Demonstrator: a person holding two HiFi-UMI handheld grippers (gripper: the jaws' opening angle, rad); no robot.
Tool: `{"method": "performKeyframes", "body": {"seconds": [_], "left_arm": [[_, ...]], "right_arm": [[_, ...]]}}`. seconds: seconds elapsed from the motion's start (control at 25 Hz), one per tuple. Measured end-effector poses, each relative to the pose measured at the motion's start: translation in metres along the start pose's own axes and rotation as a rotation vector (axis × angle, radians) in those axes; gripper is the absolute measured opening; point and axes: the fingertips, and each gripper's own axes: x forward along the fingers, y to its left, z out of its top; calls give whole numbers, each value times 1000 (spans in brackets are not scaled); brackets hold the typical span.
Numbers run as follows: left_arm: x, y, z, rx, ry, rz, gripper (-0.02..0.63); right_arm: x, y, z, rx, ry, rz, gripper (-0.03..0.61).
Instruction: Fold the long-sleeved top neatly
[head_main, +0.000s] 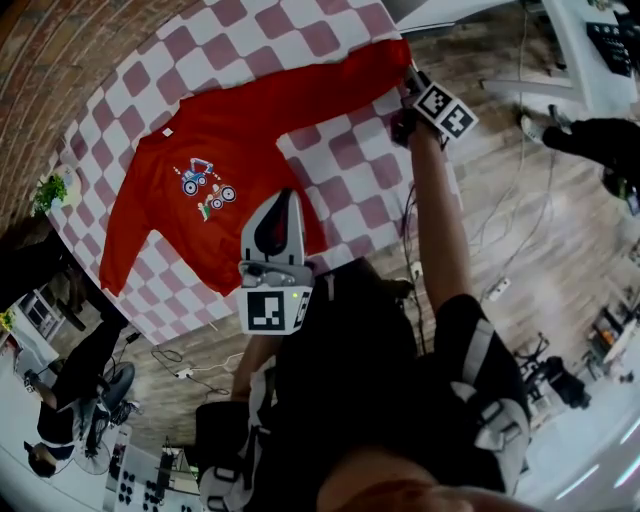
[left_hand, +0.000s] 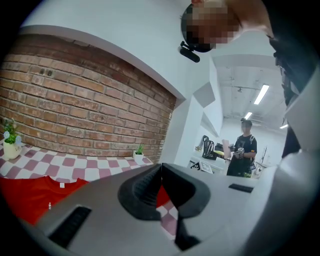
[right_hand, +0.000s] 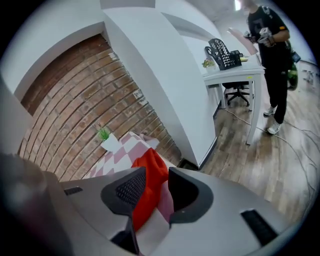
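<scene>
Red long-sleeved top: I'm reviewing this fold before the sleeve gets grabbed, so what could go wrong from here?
1. The right gripper is open around the sleeve of the red long-sleeved top, with the pink-and-white checkered tablecloth right under it; closing may pinch the cloth too.
2. The sleeve end lies at the cloth's edge and could slip off.
3. The left gripper is shut on nothing, so pulling may drag the whole top.

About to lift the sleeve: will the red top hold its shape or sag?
Probably floppy: the red top lies flat, its sleeve bunched in soft folds. Likely light, being thin cloth. It may drag the checked tablecloth along rather than slide.
</scene>
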Motion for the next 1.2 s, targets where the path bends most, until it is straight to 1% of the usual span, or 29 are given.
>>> {"method": "performKeyframes", "body": {"seconds": [0.16,0.36,0.48,0.76,0.88,1.08,1.2], "left_arm": [[3,5,-5,-7,20,7,8],[0,6,-5,-13,11,11,8],[-5,4,-4,-15,13,13,8],[-22,-2,11,-13,-31,22,8],[-36,-9,18,-10,-55,27,8],[-67,-16,25,7,-81,45,8],[-91,-18,33,22,-117,72,8]], "right_arm": [[11,-6,-2,22,17,-3,124],[17,-11,-7,37,43,0,69],[9,-7,-1,20,44,4,40],[-26,18,21,-114,-10,32,33],[-46,31,33,-179,-48,50,32],[-87,69,50,-331,-108,102,31],[-113,95,55,-423,-139,142,29]]}}
